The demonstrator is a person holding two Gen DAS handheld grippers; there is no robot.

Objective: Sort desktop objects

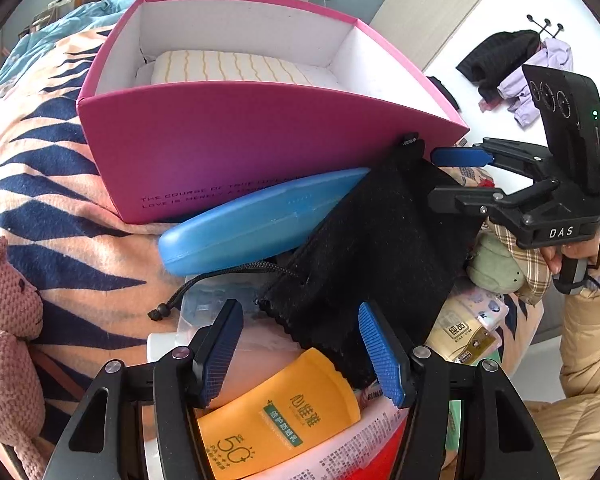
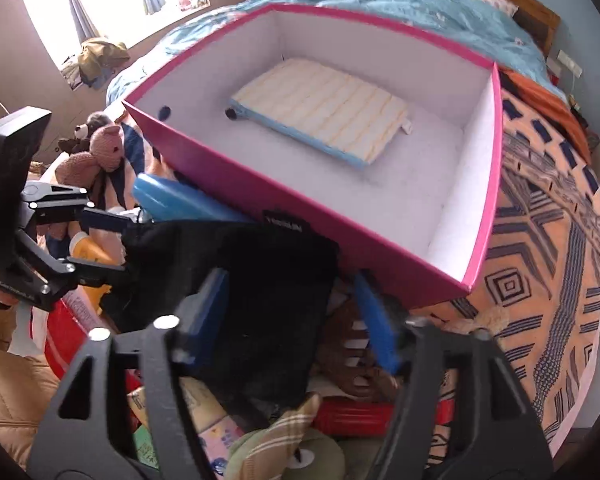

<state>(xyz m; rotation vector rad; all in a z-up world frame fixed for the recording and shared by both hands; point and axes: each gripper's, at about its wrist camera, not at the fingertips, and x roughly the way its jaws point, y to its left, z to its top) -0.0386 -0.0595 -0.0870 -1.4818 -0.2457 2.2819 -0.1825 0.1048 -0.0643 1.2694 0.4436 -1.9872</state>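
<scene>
A pink box (image 1: 260, 148) stands open on the blanket with a striped pouch (image 2: 324, 112) lying flat inside it. In front of the box lie a blue glasses case (image 1: 256, 220), a black drawstring pouch (image 1: 380, 248) and an orange sunscreen tube (image 1: 276, 420) in a heap. My left gripper (image 1: 300, 354) is open over the tube and the pouch's lower edge, its pads touching neither. My right gripper (image 2: 292, 316) is open astride the black pouch (image 2: 268, 280), which lies loose between its fingers. From the left wrist view it (image 1: 456, 178) sits at the pouch's top corner.
A knitted bear (image 1: 8, 320) lies at the left. A green plush toy (image 1: 496, 268), a tissue pack (image 1: 468, 328) and red packets (image 2: 352, 416) crowd the pile. The patterned blanket (image 2: 540, 240) spreads to the right of the box. A beige sleeve (image 1: 580, 360) holds the right gripper.
</scene>
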